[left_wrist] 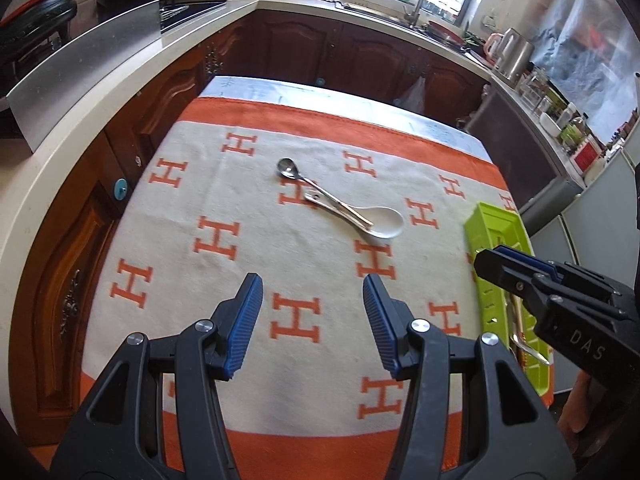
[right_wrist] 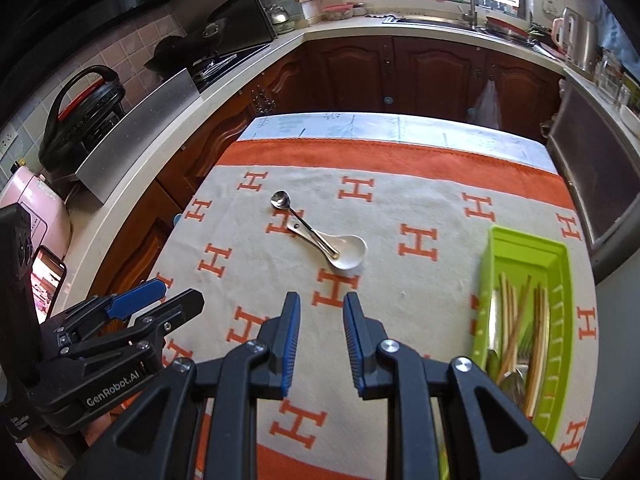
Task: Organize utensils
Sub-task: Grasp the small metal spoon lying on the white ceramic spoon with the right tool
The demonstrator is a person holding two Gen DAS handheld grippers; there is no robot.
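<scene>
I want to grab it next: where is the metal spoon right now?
In both wrist views the metal spoon lies mid-cloth, its handle resting across the white ceramic spoon, left of the green tray.

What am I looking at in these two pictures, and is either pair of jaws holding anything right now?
Each picture comes from a camera on a handheld gripper, looking along its jaws. A person holds one in each hand. The left gripper and right gripper are both open and empty. On the patterned cloth a metal spoon lies across a white ceramic spoon. At the right, a green tray already holds chopsticks and other cutlery.
</scene>
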